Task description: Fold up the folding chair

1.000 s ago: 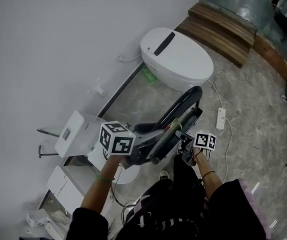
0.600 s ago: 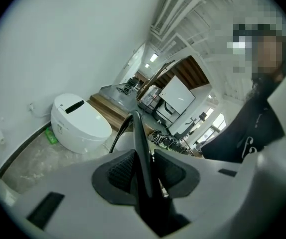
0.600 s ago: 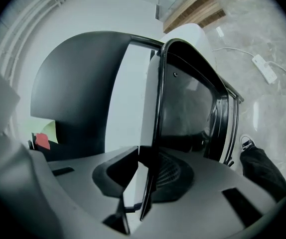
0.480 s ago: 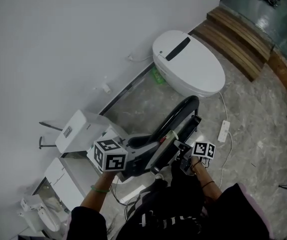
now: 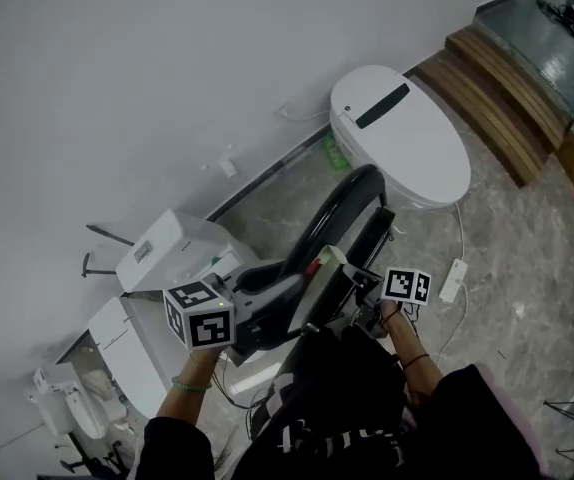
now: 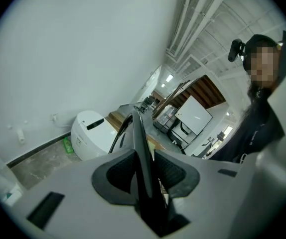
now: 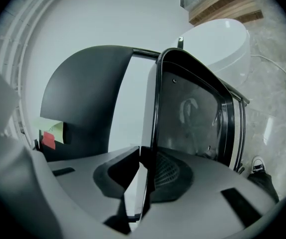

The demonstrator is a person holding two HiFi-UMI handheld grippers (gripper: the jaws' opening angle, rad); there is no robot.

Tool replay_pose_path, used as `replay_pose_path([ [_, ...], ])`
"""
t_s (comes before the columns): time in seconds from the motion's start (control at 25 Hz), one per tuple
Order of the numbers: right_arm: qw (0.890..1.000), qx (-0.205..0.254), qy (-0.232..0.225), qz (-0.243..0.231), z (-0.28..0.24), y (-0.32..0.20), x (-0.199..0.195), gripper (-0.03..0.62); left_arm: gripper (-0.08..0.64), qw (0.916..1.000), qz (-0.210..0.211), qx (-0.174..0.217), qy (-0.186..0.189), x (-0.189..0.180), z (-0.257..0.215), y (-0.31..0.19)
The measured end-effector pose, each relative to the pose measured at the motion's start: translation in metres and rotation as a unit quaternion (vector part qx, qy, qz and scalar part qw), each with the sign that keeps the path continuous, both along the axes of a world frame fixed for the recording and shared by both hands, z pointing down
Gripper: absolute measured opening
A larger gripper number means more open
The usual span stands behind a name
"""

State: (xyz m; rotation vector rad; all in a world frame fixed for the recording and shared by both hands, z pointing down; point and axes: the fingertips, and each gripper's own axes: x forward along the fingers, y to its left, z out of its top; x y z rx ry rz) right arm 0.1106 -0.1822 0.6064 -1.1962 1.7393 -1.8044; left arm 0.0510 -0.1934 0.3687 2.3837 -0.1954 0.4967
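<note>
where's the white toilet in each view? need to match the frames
Head view: white toilet upper right of centre, against the wall.
Left gripper view: white toilet left of centre, small, at the wall's foot.
Right gripper view: white toilet upper right, its lower part behind the chair frame.
Shared landmark: the folding chair, dark, nearer the camera than the toilet in all three.

Left hand-held gripper (image 6: 145, 177) clamps the thin dark edge of the folding chair (image 6: 137, 133) between both pads, with a white toilet (image 6: 90, 133) on the floor (image 6: 38, 161) by the wall, a small green item (image 6: 67, 144) beside it, and a person (image 6: 255, 131) in dark clothing at right.
</note>
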Motion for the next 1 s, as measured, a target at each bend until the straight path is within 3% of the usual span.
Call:
replay_pose_path([
  [0.32, 1.000, 0.027, 0.002, 0.013, -0.019, -0.090, -0.020, 0.069, 0.115, 0.9995, -0.014, 0.028, 0.008, -0.025, -0.018, -0.073],
  [0.68, 0.999, 0.015, -0.005, 0.051, -0.028, -0.192, -0.062, 0.069, 0.116, 0.9990, 0.028, 0.035, -0.008, -0.066, -0.027, -0.179],
  [1.0, 0.998, 0.009, -0.008, 0.055, -0.033, -0.259, -0.091, 0.069, 0.117, 0.9986, 0.034, 0.038, -0.011, -0.093, -0.033, -0.251],
])
